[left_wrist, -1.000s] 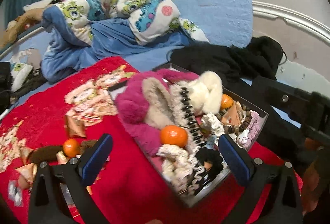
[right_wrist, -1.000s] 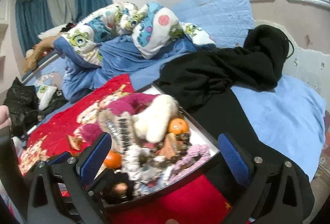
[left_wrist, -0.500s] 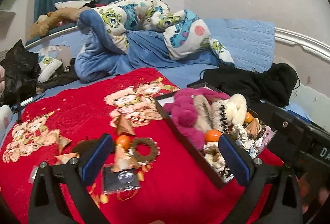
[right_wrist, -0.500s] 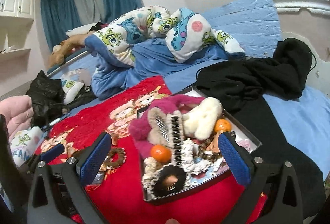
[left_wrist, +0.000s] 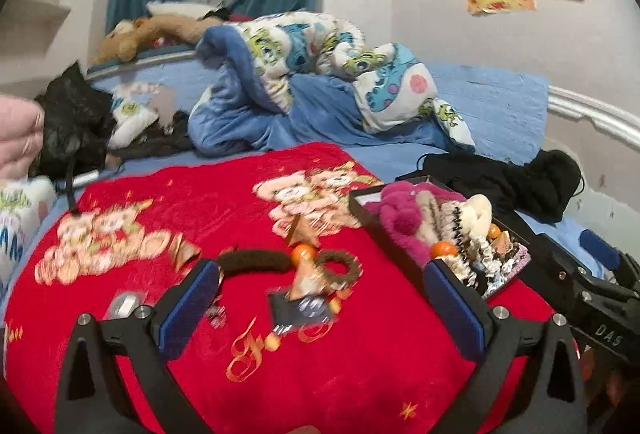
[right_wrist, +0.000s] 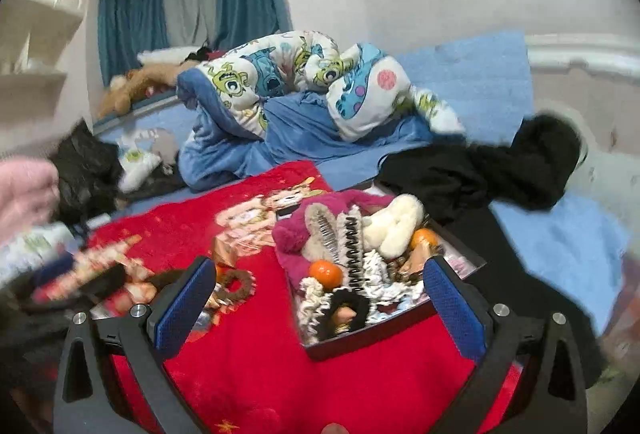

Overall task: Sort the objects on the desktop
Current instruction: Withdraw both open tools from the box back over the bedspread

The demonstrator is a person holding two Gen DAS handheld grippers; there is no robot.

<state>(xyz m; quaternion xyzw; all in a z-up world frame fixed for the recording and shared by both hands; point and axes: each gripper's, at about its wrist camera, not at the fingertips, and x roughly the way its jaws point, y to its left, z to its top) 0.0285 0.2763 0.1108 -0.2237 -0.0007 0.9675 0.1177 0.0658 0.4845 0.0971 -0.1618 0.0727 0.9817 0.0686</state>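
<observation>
A dark box (left_wrist: 362, 208) (right_wrist: 372, 334) on the red blanket (left_wrist: 320, 374) holds a magenta plush item (left_wrist: 400, 222), a cream plush piece (right_wrist: 400, 222), an orange (right_wrist: 326, 272), hair clips and scrunchies. Loose on the blanket to its left lie a brown band (left_wrist: 252, 260), a brown scrunchie (left_wrist: 340, 262) (right_wrist: 240, 282), a small orange (left_wrist: 303, 252), gold wrappers (left_wrist: 184, 250) and a dark packet (left_wrist: 302, 308). My left gripper (left_wrist: 320, 298) is open above the loose items. My right gripper (right_wrist: 320, 290) is open, empty, over the box's near end.
A bunched cartoon quilt (left_wrist: 320, 46) and blue bedding (left_wrist: 248, 122) lie behind. Black clothing (left_wrist: 520, 182) (right_wrist: 480, 170) sits right of the box. A black bag (left_wrist: 72, 114) and a pink sleeve (left_wrist: 16, 138) are at the left. The right gripper's body (left_wrist: 592, 294) shows at the right edge.
Both grippers have drawn back and swung left. The box now sits farther off and to the right, and the loose items on the red blanket have come into the left wrist view.
</observation>
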